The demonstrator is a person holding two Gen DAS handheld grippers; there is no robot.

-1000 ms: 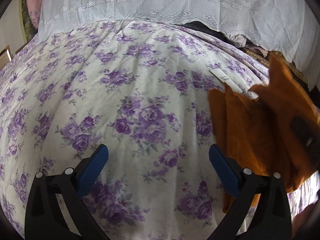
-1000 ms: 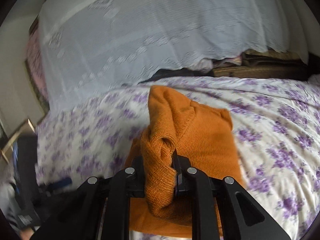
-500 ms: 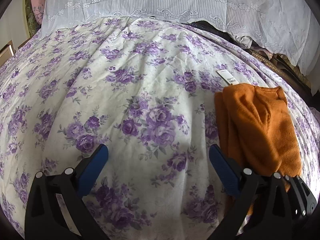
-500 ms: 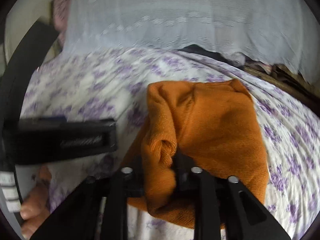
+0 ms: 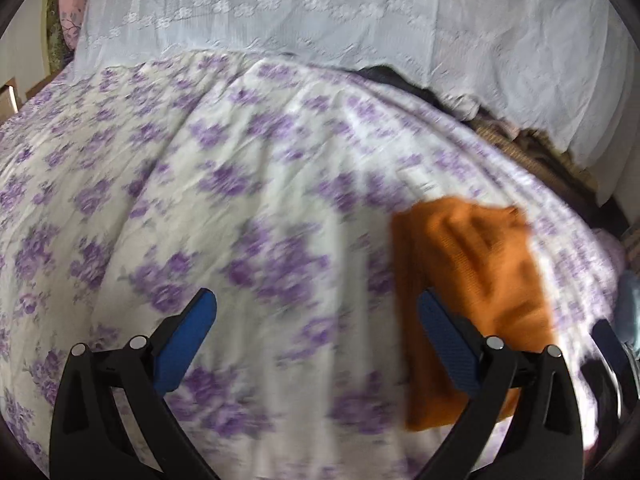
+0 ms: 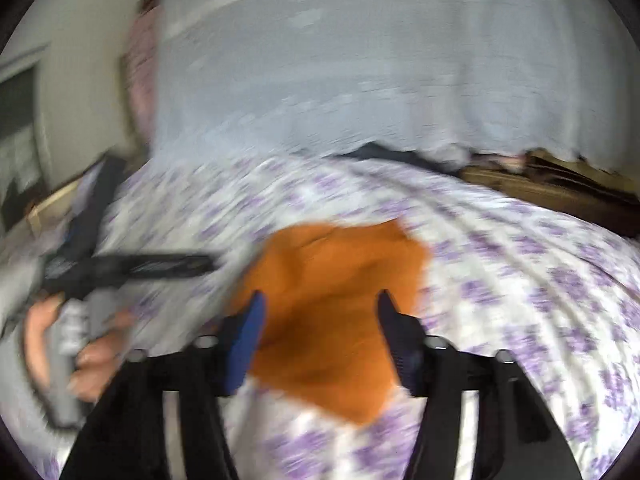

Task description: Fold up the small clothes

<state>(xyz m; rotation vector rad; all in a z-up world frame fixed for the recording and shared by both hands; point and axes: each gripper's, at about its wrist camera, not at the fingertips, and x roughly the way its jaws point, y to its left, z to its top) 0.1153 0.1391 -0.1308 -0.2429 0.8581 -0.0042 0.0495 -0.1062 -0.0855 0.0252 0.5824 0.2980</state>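
A folded orange knitted garment [image 5: 476,280] lies on the purple-flowered bedspread [image 5: 240,208], at the right in the left wrist view. My left gripper [image 5: 316,312] is open and empty over the bedspread, to the left of the garment. In the right wrist view the garment [image 6: 336,312] lies flat under my right gripper [image 6: 320,312], which is open above it with nothing between its blue pads. Both views are blurred by motion.
A white lace cloth [image 5: 360,20] hangs along the far side of the bed. Dark and brown items [image 6: 552,184] lie under its edge at the back right. The hand holding the left gripper [image 6: 80,320] shows at the left of the right wrist view.
My right gripper has opened and let go of the orange garment, which now lies folded on the bed. Both grippers have drawn back a little.
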